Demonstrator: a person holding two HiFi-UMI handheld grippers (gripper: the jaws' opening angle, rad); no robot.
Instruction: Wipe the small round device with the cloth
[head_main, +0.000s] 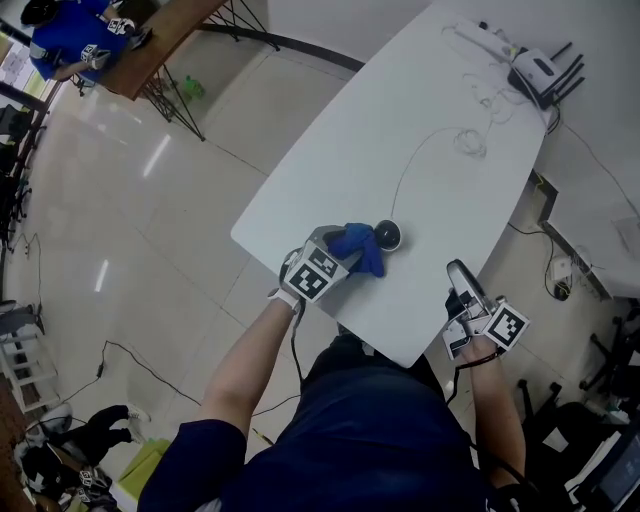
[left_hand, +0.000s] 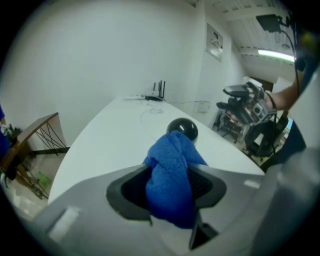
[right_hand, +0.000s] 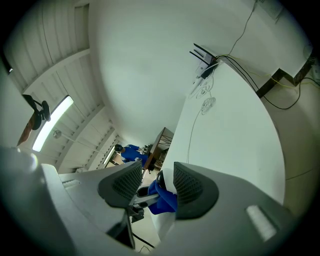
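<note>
The blue cloth (left_hand: 172, 172) was bunched up and clamped tight between the jaws of the left gripper (head_main: 336, 250). Its front end was pushed right up by the small round device (head_main: 387, 236), a shiny black ball-ish thing sat near the front edge of the white table (head_main: 400, 120). Actual contact couldn't really be made out. The right gripper (right_hand: 157, 186) was parked over by the table's near right edge, jaws apart, nothing caught between them.
</note>
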